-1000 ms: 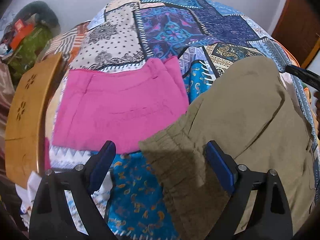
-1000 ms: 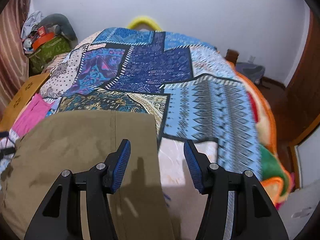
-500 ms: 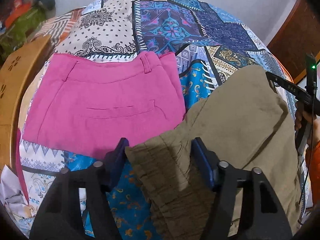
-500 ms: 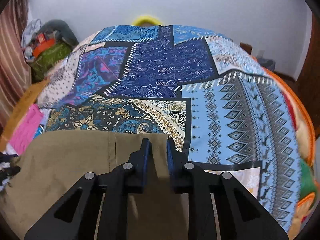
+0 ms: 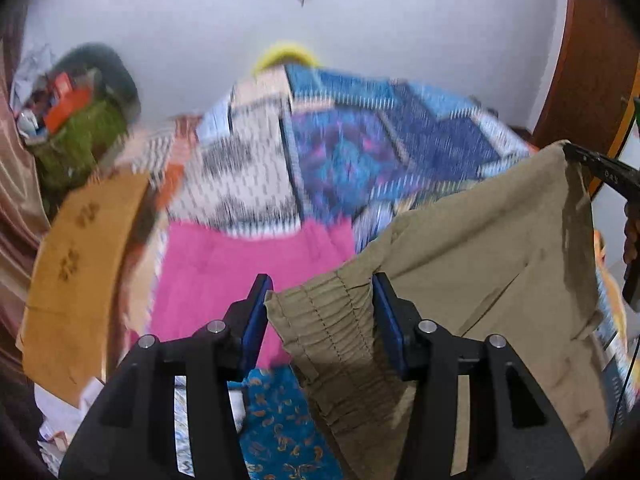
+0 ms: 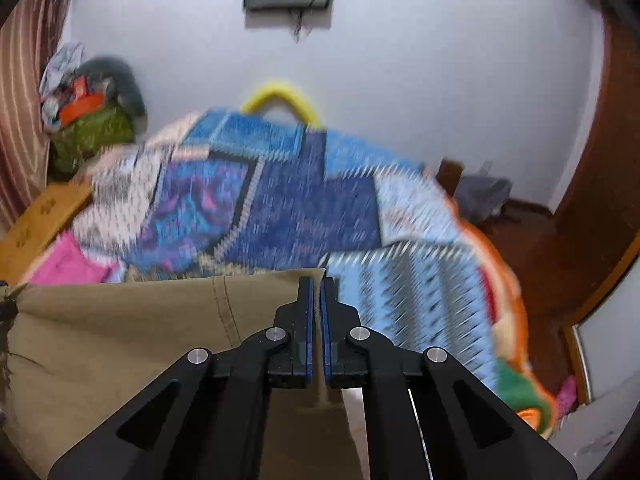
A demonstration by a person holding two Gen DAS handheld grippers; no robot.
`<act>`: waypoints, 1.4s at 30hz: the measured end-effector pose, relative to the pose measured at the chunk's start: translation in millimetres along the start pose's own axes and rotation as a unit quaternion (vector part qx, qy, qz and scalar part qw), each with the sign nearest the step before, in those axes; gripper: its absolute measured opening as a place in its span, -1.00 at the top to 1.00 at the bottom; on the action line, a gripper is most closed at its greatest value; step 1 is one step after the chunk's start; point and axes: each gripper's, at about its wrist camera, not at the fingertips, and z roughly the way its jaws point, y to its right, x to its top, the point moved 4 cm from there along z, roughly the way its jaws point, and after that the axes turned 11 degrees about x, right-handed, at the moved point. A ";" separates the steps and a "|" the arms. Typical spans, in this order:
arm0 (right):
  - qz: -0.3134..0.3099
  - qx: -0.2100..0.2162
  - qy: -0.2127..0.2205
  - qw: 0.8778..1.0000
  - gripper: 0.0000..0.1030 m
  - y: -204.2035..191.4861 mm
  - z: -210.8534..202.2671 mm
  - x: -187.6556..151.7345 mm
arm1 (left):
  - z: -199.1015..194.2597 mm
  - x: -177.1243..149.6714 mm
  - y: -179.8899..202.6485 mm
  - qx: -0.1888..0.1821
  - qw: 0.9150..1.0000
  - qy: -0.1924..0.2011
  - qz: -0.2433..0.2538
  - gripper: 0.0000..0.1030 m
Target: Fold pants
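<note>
The khaki pants [image 5: 460, 264] hang lifted above the patchwork bedspread [image 5: 360, 148]. My left gripper [image 5: 320, 312] is shut on their gathered elastic waistband [image 5: 328, 320], bunched between the blue pads. My right gripper [image 6: 317, 304] is shut on the other edge of the khaki pants [image 6: 132, 340], which stretch taut to the left in the right wrist view. The right gripper's tip also shows at the far right of the left wrist view [image 5: 600, 168], pinching the cloth's corner.
Folded pink pants [image 5: 240, 268] lie on the bed to the left, also in the right wrist view [image 6: 68, 264]. A wooden board [image 5: 76, 256] edges the bed's left side. A pile of bags [image 6: 88, 120] sits at the back left. A wooden door [image 6: 592, 208] stands at right.
Both grippers have lifted the khaki pants off the bed and tilted up toward the wall. The left gripper's jaws have closed in on the waistband; the right stayed shut.
</note>
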 end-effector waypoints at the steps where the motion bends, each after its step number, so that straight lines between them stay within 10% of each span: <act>1: 0.000 -0.003 0.013 1.000 0.96 -0.5 -11.8 7.5 | -9.0 6.4 -0.4 0.002 1.000 0.010 0.001 0.01; 8: 0.013 0.020 0.070 0.997 0.97 -2.7 -96.6 24.0 | -72.0 10.9 0.1 -0.008 0.998 0.055 0.017 0.02; 19: 0.029 0.067 0.087 0.994 0.97 -20.0 -186.3 -47.3 | -132.9 -57.7 9.9 -0.018 0.996 0.066 0.061 0.02; 42: 0.099 0.027 -0.074 0.992 0.95 -53.0 -212.7 -263.1 | -136.9 -236.5 7.0 -0.055 0.994 -0.048 0.076 0.01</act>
